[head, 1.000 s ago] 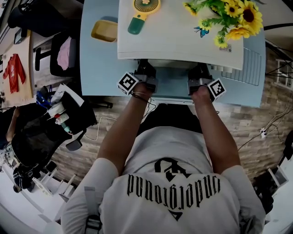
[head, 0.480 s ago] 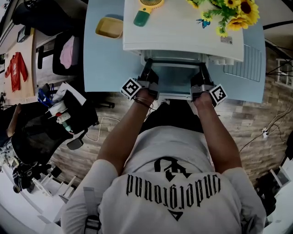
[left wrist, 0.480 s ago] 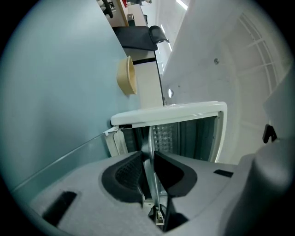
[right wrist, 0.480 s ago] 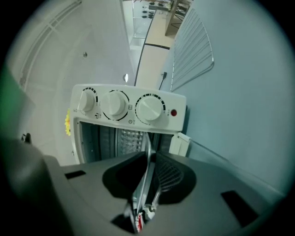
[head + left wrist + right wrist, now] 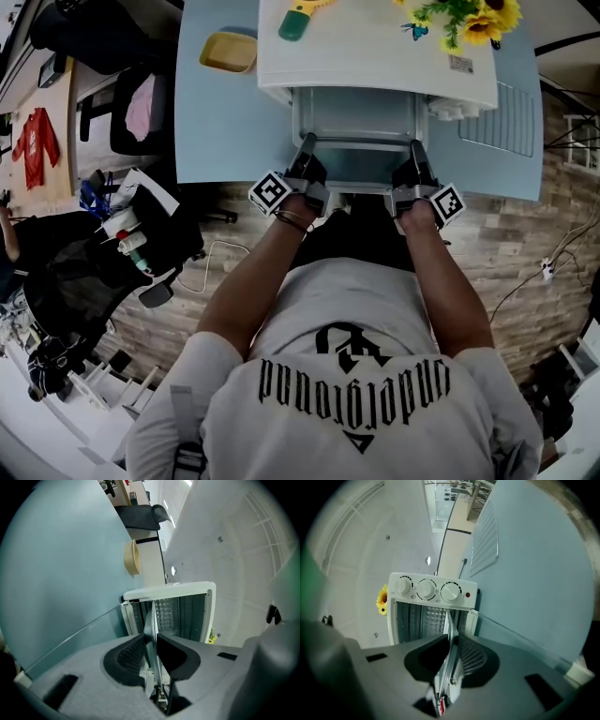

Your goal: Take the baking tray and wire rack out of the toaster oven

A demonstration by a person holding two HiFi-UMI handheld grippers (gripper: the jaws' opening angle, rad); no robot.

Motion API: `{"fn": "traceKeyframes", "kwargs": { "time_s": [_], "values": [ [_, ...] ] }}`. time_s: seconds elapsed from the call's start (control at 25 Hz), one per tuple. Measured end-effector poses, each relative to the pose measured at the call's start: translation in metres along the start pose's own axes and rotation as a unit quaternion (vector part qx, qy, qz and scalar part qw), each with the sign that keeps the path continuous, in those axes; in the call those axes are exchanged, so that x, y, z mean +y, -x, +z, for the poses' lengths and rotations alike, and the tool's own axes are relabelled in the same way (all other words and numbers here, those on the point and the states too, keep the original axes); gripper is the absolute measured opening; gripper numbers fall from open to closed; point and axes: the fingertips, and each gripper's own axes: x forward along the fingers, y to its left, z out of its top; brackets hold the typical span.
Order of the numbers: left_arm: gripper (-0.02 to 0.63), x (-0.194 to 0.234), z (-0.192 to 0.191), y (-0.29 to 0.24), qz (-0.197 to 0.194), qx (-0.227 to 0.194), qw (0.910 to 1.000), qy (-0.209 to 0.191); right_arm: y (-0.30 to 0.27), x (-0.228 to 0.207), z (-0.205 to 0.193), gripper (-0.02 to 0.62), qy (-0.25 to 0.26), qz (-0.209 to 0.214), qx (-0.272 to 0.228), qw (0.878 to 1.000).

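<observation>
Honestly, my left gripper (image 5: 152,638) and right gripper (image 5: 452,645), nearly closed, pinched only the baking tray (image 5: 362,167) rim; pulling unevenly could have jammed or dropped it

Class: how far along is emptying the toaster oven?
Done: the wire rack lies on the blue table. In hand: left gripper and right gripper clamp the flat metal baking tray, partly out of the white toaster oven. Left: draw it clear, set it down.

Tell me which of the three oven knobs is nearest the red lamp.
The knob at the right end of the row in the right gripper view: the red lamp sits just beside it, while the middle knob and the left knob lie farther off.
</observation>
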Motion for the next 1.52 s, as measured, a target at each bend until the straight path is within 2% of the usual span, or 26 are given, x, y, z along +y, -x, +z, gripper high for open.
{"fn": "traceKeyframes", "kwargs": {
  "time_s": [0.48, 0.76, 1.16, 1.36, 1.52],
  "values": [
    [0.086, 0.000, -0.026, 0.049, 0.005, 0.037, 0.9993, -0.005, 0.054, -0.008, -0.019, 0.069, 0.010, -0.009, 0.010, 1.000],
    [0.084, -0.004, -0.034, 0.069, 0.004, 0.043, 0.9990, -0.009, 0.075, -0.007, -0.025, 0.069, 0.019, -0.010, 0.014, 1.000],
    [0.086, -0.034, -0.047, 0.093, -0.003, 0.043, 0.9986, -0.031, 0.110, 0.009, -0.027, 0.069, 0.023, 0.003, 0.041, 0.999],
    [0.084, -0.058, -0.069, 0.107, -0.020, 0.045, 0.9972, -0.056, 0.136, 0.016, -0.016, 0.069, 0.034, 0.014, 0.050, 0.998],
    [0.086, -0.076, -0.094, 0.122, -0.036, 0.047, 0.9963, -0.061, 0.168, 0.025, -0.008, 0.069, 0.033, 0.021, 0.055, 0.998]
  ]
}}
